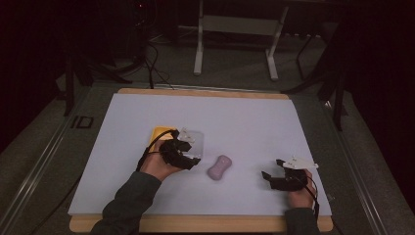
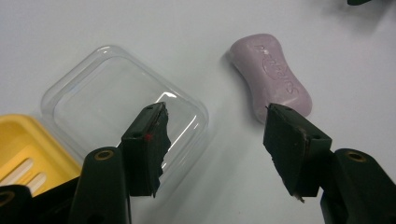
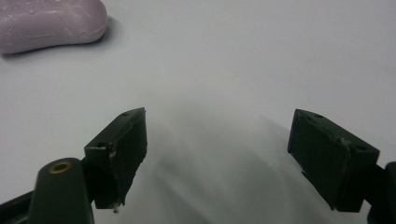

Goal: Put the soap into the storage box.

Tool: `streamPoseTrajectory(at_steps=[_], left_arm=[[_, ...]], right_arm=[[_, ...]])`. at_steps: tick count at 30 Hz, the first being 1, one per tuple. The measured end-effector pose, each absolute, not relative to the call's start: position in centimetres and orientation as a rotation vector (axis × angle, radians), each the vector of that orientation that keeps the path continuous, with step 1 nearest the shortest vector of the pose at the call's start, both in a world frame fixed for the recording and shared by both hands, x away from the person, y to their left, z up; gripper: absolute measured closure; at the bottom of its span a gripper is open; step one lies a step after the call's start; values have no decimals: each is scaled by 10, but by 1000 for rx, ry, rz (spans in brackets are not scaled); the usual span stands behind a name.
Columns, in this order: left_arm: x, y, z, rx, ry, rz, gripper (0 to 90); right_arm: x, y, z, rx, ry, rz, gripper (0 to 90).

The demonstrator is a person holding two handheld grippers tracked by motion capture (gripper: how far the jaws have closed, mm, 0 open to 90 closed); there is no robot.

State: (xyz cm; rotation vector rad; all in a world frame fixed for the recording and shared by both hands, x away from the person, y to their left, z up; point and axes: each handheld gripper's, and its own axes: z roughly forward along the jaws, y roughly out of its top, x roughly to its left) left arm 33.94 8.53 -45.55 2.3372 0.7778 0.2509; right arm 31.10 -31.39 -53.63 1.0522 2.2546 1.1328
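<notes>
**Soap bar lies free between two open grippers, beside its open dish**

High view: the left gripper (image 1: 188,152) sits over the clear lid (image 1: 193,139) of a yellow soap dish (image 1: 160,133), with its jaws spread and nothing between them. The lilac soap bar (image 1: 219,168) rests on the white table cover (image 1: 244,117) just beyond those fingertips, toward the right gripper (image 1: 273,169), which stands well apart from it, also spread and empty. The bar's long axis runs diagonally, one end toward the far right of the table, the other back toward the person.

Left gripper view: the left finger (image 2: 148,140) hangs over the clear hinged lid (image 2: 112,93), with the yellow tray (image 2: 23,149) off to its outer side. The right finger (image 2: 289,144) is close to the near end of the soap bar (image 2: 273,70); I cannot tell whether it touches. The bar points away from the jaws, embossed face up, waisted in the middle.

Right gripper view: both fingers (image 3: 123,144) are released over bare cover, and the soap bar (image 3: 49,23) lies far off past the left one, broadside.

My judgement: a smooth, rounded bar could squirt out if pinched at a bulging end rather than the waist. Closing the left jaws here would catch the lid, not the soap, and could drag the dish.
</notes>
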Motion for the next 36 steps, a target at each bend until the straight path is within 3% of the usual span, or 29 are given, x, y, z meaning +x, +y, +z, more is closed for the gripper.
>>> streamPoseTrajectory(at_steps=[20,36], left_arm=[[352,54,-449,2380,725,231,420],[359,37,-453,2420,737,220,381]], right_arm=[[311,-314,-536,1047,2252,1138,194],[311,-314,-536,1049,2252,1138,194]])
